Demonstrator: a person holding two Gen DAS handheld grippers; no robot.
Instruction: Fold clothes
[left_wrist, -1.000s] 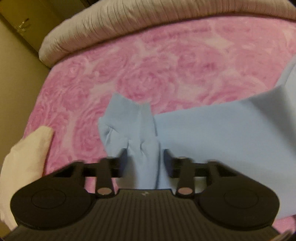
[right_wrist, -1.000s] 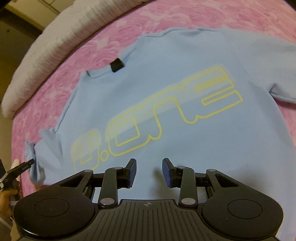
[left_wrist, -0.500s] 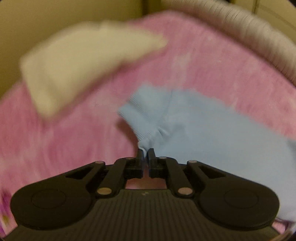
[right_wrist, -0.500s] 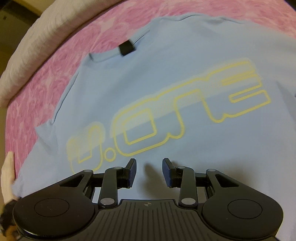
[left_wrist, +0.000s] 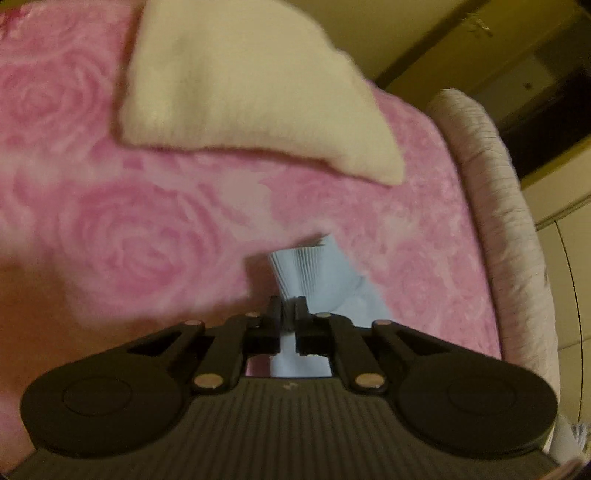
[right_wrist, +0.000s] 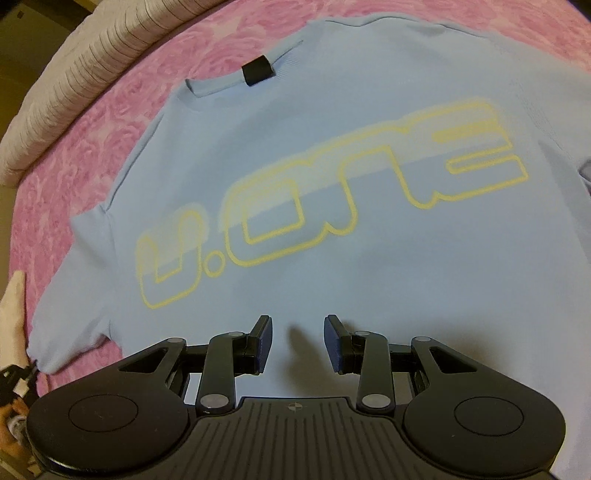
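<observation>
- Since a second ago, my left gripper (left_wrist: 287, 307) has swung the sleeve cuff (left_wrist: 306, 271) toward the cream cloth (left_wrist: 236, 88).
- Its jaws are closing, clenched on that cuff.
- My right gripper (right_wrist: 298, 339) hovers released over the blue sweatshirt (right_wrist: 332, 155), spread mid-bed.
- Bare pink bedspread (left_wrist: 147, 229) lies between cuff and bed edge.

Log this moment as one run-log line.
step: sleeve fold | left claw: closing on blue sweatshirt's ribbed cuff | right claw: open above sweatshirt's lower back | surface: pink blanket
</observation>
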